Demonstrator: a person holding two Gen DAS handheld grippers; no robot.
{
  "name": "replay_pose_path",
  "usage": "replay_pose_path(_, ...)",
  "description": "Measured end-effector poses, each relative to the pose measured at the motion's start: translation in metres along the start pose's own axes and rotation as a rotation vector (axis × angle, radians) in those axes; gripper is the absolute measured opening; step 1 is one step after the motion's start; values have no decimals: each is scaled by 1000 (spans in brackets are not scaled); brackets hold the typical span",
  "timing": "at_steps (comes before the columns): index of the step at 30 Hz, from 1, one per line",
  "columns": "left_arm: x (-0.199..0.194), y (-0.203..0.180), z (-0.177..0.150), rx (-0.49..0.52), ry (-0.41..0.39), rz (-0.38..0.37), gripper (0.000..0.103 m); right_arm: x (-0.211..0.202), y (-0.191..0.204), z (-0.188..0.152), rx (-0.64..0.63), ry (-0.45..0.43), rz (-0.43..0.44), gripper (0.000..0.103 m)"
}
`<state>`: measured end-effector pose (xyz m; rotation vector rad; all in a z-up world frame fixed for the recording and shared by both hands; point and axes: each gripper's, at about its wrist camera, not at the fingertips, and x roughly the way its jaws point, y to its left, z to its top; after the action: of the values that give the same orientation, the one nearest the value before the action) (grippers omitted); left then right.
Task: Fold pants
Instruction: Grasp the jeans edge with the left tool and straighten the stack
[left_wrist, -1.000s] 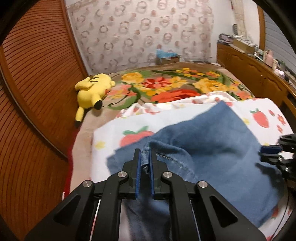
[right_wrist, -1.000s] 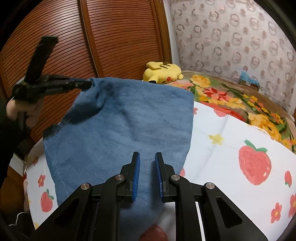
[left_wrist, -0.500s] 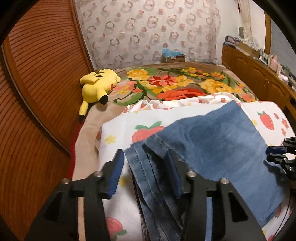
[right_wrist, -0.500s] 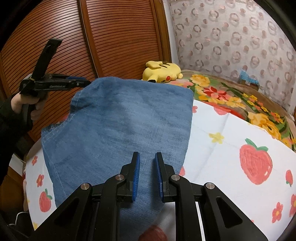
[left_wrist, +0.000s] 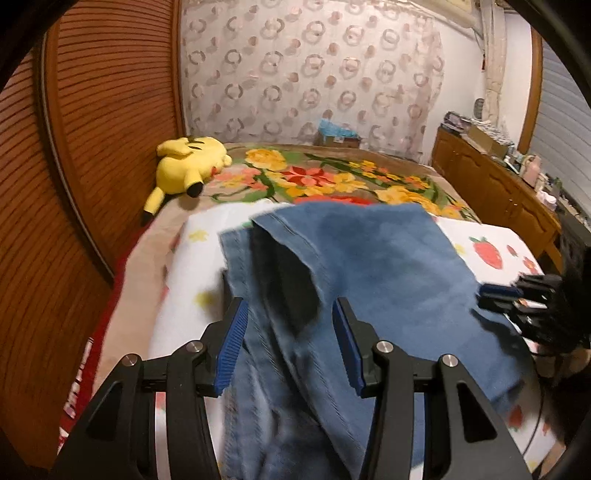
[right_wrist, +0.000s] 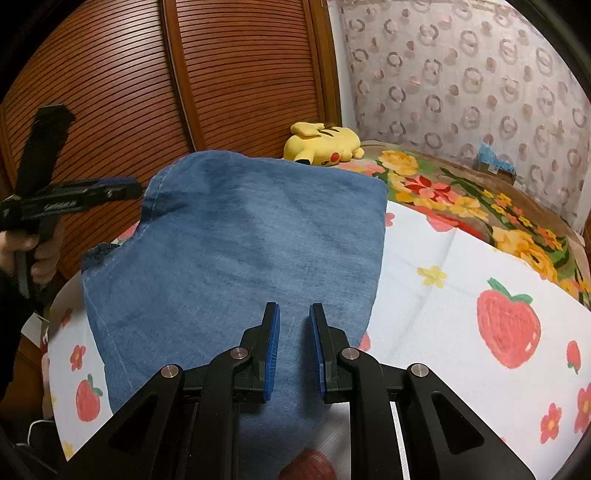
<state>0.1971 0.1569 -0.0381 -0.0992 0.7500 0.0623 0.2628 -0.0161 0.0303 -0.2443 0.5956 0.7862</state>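
Note:
The blue denim pants (left_wrist: 369, 280) lie folded on a white strawberry-print sheet (left_wrist: 491, 243) on the bed. My left gripper (left_wrist: 288, 343) is open, its blue pads spread either side of the pants' hem corner, holding nothing. In the right wrist view the pants (right_wrist: 236, 251) fill the middle, and the left gripper (right_wrist: 125, 190) hovers at their far left corner. My right gripper (right_wrist: 293, 343) has its jaws slightly apart over the near edge of the denim, not pinching it. It also shows at the right edge of the left wrist view (left_wrist: 498, 295).
A yellow plush toy (left_wrist: 184, 166) lies at the head of the bed on a floral blanket (left_wrist: 332, 177). Wooden slatted wardrobe doors (right_wrist: 221, 74) run along the left side. A wooden dresser (left_wrist: 495, 192) with clutter stands to the right.
My left gripper has opened and let go of the pants' hem, which has dropped onto the folded denim. It has lifted back slightly. My right gripper has stayed put.

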Motion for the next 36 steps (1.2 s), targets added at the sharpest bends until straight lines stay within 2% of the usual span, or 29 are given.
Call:
replay_pose_path(5,-7,-14,-17,18,9,-21,49,-19,10,4,-22,-19,-28,17)
replay_pose_path(8,-12,-19,-28,32,20,-30,49,-33,18,1,-13,-32,-46,22)
replay_pose_path(12,-18,-24,-43,68,26,-27,49,-49,29,-10,8,-43,-71,25)
replay_pose_path(16,-26,-29,-60,79,27,-58,49,-66,38,-25,36,-53,-88,26)
replay_pose_path(19,-27,-30,-69,84,38,-62,45,-75,46,-34,54,-58,-105,26)
replay_pose_path(28,-27,-33,-84,100,49,-93,26,-105,66,-57,87,-72,-144,27)
replay_pose_path(30,-26,-34,-85,109,44,-91,19,-108,69,-61,97,-71,-148,27)
replay_pose_path(33,-37,-31,-82,95,8,-92,10,-113,74,-66,97,-66,-162,27)
replay_pose_path(36,-56,-23,-76,81,-46,-89,8,-122,76,-72,94,-71,-170,27)
